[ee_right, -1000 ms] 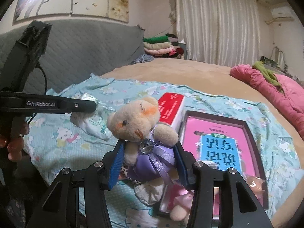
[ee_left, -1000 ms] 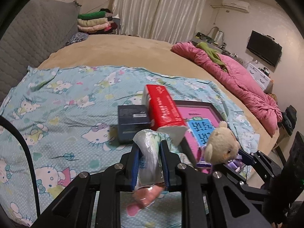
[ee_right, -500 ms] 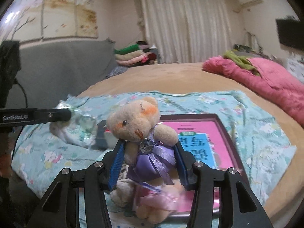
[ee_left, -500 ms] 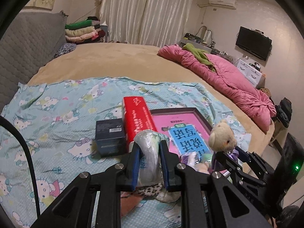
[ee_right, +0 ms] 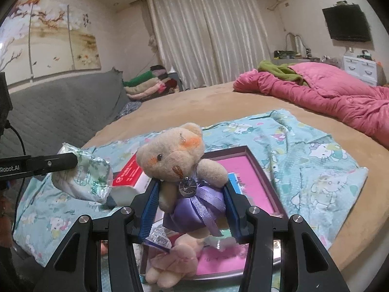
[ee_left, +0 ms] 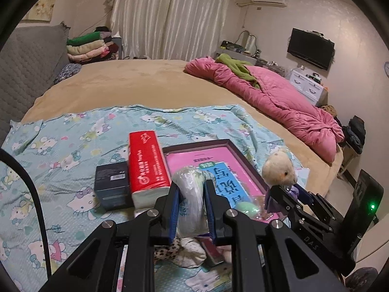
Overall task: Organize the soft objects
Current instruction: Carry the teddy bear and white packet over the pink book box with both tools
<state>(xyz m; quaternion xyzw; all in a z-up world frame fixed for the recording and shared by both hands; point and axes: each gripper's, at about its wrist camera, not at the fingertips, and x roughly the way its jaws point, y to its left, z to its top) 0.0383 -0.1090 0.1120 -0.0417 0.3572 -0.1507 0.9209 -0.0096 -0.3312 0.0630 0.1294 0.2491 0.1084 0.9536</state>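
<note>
A: Where the left gripper [ee_left: 192, 206] sits at lower centre of the left wrist view, a small plastic-wrapped tissue pack [ee_left: 192, 202] is seen pinched narrowly between the blue pads, held upright and clear of the bedding. A soft pack can be squeezed this thin, which may be why the jaws stand so close.

B: Noted. In the right wrist view the right gripper [ee_right: 190, 206] is set wider, lower centre, clamped on the purple dress of a small teddy bear [ee_right: 180, 170]; the head is left free above the pads. The waist was likely chosen as the firmest part.

A: Outward from the jaws, a pink-lined tray [ee_right: 252, 189] is found just behind and beneath both loads, with a second small plush [ee_right: 170, 265] lying at its near edge. It is judged to be the collecting place.

B: Left of the tray, a red tissue box [ee_left: 147, 163] and a dark box [ee_left: 111, 185] are seen side by side on the cartoon-print sheet [ee_left: 60, 150]. Farther back, upper right, a pink quilt [ee_left: 274, 97] is heaped on the bed.

A: Both items are carried over the tray, not yet released.
</note>
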